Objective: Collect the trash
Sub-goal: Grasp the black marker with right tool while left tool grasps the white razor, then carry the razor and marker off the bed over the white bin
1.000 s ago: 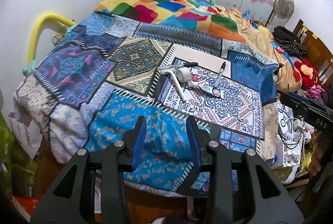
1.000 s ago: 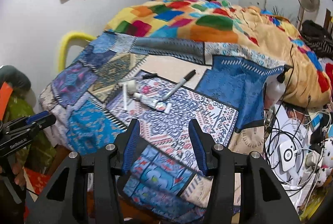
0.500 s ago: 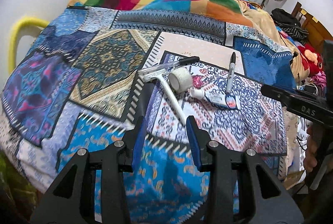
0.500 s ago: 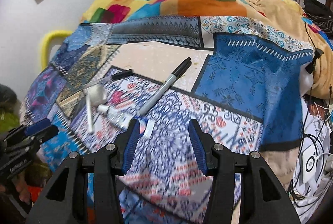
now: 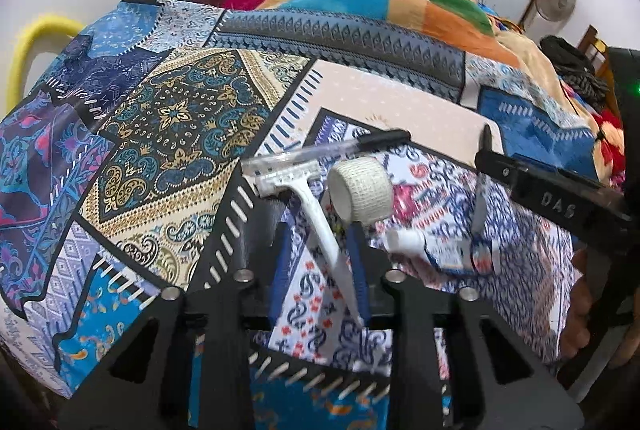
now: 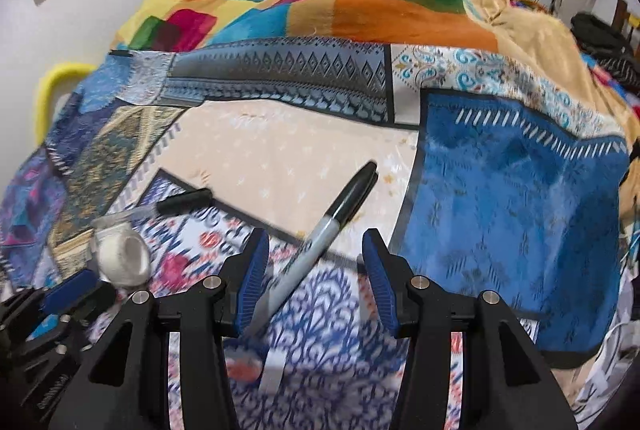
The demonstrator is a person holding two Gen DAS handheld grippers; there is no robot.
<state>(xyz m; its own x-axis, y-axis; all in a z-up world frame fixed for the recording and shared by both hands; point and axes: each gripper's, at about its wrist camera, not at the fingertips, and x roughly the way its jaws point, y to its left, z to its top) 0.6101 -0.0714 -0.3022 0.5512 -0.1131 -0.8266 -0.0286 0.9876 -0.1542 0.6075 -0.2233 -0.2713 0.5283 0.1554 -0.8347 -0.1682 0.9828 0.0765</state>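
Nothing is collected yet. The razor (image 5: 316, 218) is straddled by the spread left gripper (image 5: 320, 270); the marker (image 6: 324, 234) by the spread right gripper (image 6: 316, 278), neither gripped.

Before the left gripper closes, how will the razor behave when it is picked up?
The razor looks like thin white plastic, so probably light and stiff. Its smooth, narrow handle lies between the open fingers of the left gripper and may slip or twist. The wide head sits far from the grip, so it may tilt down.

Marker (image 6: 320, 246) lower end blurred behind hand-held gripper finger, tube (image 5: 440, 250) print blurred, unreadable
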